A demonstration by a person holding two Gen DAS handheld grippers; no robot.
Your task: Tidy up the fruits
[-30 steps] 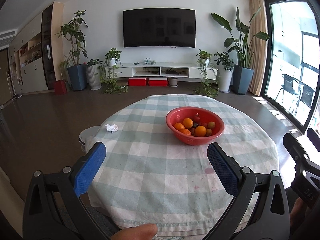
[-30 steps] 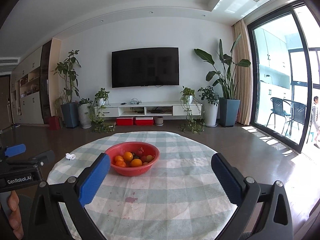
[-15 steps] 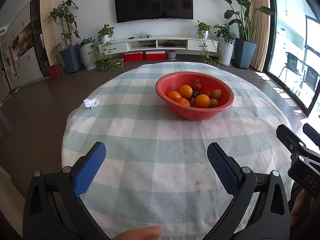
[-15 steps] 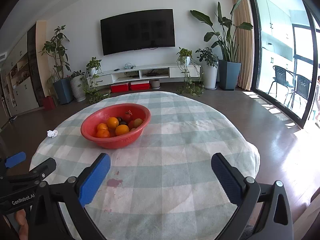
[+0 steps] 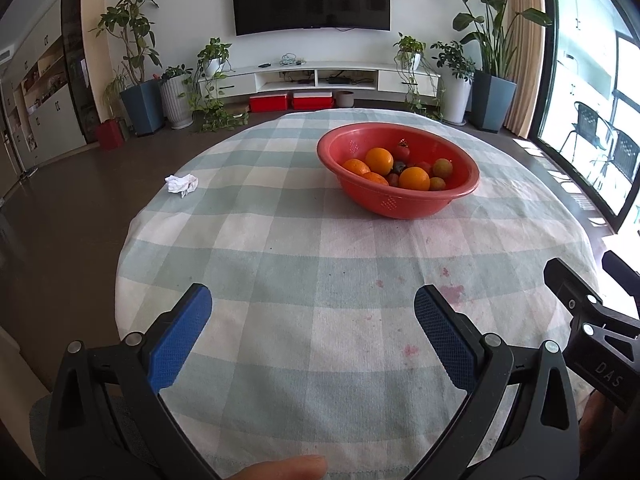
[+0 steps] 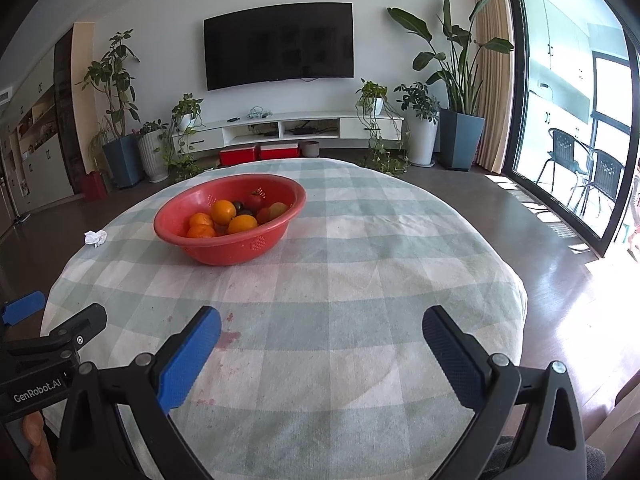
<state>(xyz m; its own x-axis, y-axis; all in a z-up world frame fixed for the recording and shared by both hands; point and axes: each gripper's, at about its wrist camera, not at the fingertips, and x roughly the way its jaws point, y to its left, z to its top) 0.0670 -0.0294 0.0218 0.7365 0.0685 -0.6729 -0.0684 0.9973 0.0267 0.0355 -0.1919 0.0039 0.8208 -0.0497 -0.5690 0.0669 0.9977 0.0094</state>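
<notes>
Bowl (image 5: 404, 200): red, perforated, resting on the counter (image 5: 280, 248) at about 1 o'clock in the left view and 11 o'clock in the right view, well apart from both tools.
Contents: oranges (image 5: 379, 161), a tomato (image 5: 402, 151), a greenish-red fruit (image 5: 442, 168) and darker small fruit heaped together; the lower pieces are covered by the upper ones and cannot be counted.
Counter: round, draped in a pale green and white checked cloth (image 6: 360, 280) with reddish stains (image 5: 452, 292) toward the near edge.
Tissue (image 5: 182, 183): crumpled, white, at 10 o'clock near the cloth's rim, apart from the bowl.
Left tool (image 5: 312, 312): blue-padded fingers spread wide, gripping nothing, hovering over the near cloth; a fingertip shows at 6 o'clock, cut off by the frame.
Right tool (image 6: 320, 332): fingers likewise spread wide and empty, over the near cloth.
Room: dark floor (image 6: 520, 220); wall television (image 6: 279, 45) at 12 o'clock; white low shelf (image 6: 288, 126) below it, red boxes (image 6: 260, 154) underneath; potted plants (image 6: 460, 120) on both sides; glass doors (image 6: 568, 120) at 3 o'clock, with chairs (image 6: 580, 168) outside.
Items on the low shelf are too small to identify.
</notes>
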